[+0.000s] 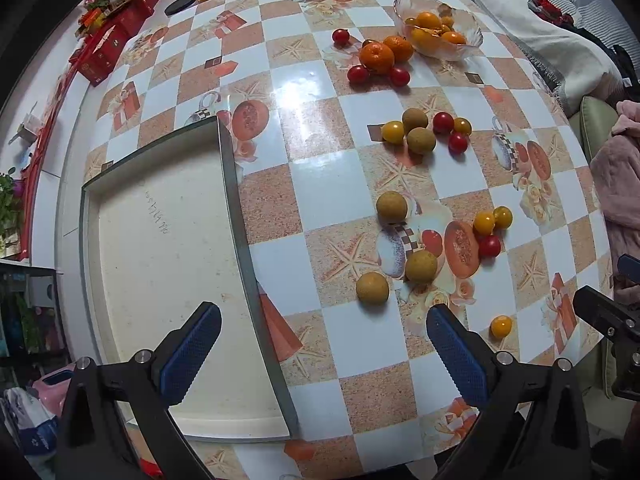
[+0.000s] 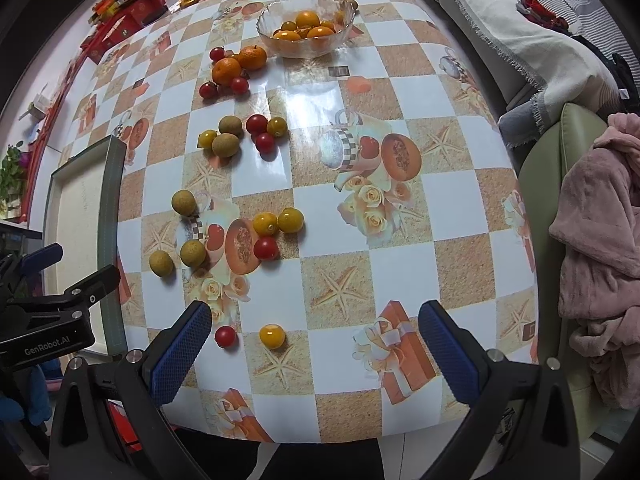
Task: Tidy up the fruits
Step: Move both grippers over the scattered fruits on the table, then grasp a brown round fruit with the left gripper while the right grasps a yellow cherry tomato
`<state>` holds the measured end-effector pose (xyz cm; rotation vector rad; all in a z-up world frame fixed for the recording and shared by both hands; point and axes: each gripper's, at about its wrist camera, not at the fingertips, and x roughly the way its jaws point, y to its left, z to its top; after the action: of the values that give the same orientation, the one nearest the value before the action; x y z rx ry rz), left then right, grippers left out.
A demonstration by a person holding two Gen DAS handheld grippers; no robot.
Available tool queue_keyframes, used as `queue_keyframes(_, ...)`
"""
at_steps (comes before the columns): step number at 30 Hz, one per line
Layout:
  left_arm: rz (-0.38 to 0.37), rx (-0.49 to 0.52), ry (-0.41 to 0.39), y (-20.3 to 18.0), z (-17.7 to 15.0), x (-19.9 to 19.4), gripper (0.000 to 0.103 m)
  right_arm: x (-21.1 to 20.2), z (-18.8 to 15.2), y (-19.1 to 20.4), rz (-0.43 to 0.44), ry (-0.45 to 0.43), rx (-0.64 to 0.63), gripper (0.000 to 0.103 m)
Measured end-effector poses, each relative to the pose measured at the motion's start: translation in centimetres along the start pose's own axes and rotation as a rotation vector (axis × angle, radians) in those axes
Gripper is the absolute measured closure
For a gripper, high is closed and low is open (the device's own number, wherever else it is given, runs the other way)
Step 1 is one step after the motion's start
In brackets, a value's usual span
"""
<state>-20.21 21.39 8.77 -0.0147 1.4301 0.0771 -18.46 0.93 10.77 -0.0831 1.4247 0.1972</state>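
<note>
Checkered tablecloth (image 2: 360, 216) holds scattered fruit beside a tray (image 1: 160, 264); left gripper (image 1: 324, 348) and right gripper (image 2: 316, 344) hover spread, empty

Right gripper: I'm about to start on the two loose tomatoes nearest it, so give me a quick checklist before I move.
1. Right gripper open and holding nothing: ok.
2. Red tomato and yellow tomato lie apart: ok.
3. Nothing blocks the way to them: ok.
4. Left gripper open, over the tray edge, clear of both: ok.
5. Tray has room: ok.
6. Bowl has room: cannot tell.
</note>
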Motion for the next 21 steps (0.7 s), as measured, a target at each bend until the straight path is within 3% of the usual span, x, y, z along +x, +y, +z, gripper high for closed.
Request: queue_keyframes(21,0.008,0.013,0.005,-1.3,1.6,2.3,0.0,2.2,-0.9,-0.8,0.021,0.056,0.0,0.0)
